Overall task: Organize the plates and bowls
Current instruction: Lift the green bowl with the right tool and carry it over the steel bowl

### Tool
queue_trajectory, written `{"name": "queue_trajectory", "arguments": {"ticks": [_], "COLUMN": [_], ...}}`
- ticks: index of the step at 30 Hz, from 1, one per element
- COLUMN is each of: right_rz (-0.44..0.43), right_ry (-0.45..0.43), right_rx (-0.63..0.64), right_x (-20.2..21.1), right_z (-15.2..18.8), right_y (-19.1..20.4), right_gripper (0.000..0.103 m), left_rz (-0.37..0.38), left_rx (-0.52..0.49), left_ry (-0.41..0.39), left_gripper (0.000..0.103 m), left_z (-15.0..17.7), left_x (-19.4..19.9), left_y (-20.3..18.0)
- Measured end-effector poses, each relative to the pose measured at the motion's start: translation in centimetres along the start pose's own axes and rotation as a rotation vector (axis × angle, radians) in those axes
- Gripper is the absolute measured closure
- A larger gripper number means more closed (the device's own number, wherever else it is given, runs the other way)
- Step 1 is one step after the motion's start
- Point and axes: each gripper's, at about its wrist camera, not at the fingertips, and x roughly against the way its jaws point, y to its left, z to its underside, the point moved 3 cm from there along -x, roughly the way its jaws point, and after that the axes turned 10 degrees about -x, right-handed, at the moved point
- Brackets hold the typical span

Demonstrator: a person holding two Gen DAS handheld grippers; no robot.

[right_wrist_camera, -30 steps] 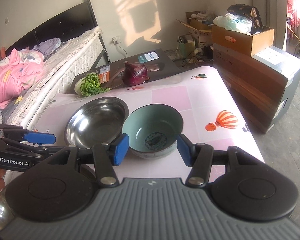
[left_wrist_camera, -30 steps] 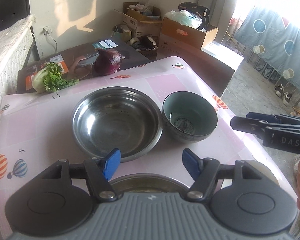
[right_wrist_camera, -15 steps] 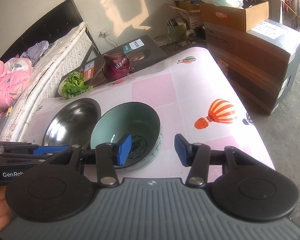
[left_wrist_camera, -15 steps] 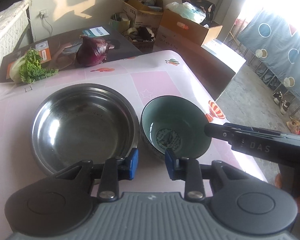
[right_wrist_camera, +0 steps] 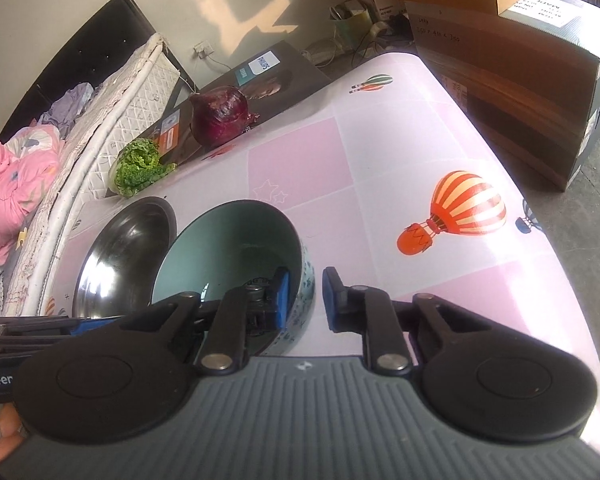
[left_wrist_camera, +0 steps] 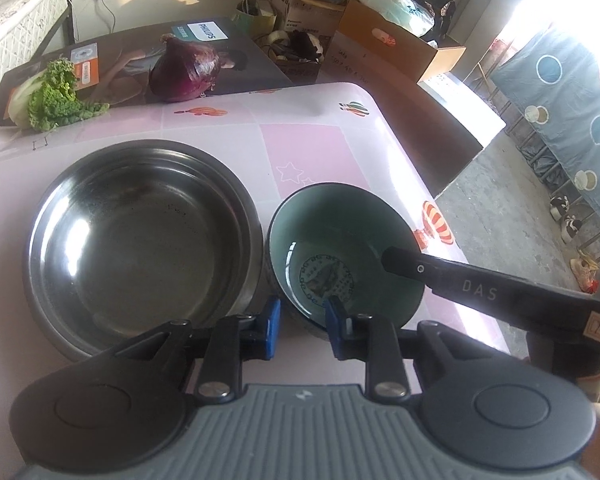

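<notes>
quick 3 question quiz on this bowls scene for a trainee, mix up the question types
1. True or false: the teal bowl sits nested inside the steel bowl.
2. What is between the jaws of the right gripper? A) the teal bowl's wall B) a plate C) the steel bowl's rim
3. Fill in: at the far edge of the table, next to the red onion, lies a bunch of ____.

Key: 1 false, they stand side by side on the table. 2 A. 3 leafy greens.
</notes>
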Motion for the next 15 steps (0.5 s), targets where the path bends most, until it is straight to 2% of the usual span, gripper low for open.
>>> {"name": "queue_trajectory", "arguments": {"ticks": [7, 15], "right_rz": [0.032, 0.038], "right_ry": [-0.007, 0.006], "right_rx": [0.054, 0.049], "right_x": [0.3, 2.6], "right_z": [0.4, 1.8], "right_y": [0.4, -1.5], "right_gripper": [0.09, 0.09], "left_rz": [0.006, 0.07], "left_rx": [-0.005, -0.063], "left_ry": [0.022, 0.063], "left_gripper": [0.078, 0.079], "left_z": [0.0, 1.2], "left_x": [-0.1, 0.4], "left_y": [-0.7, -2.4]}}
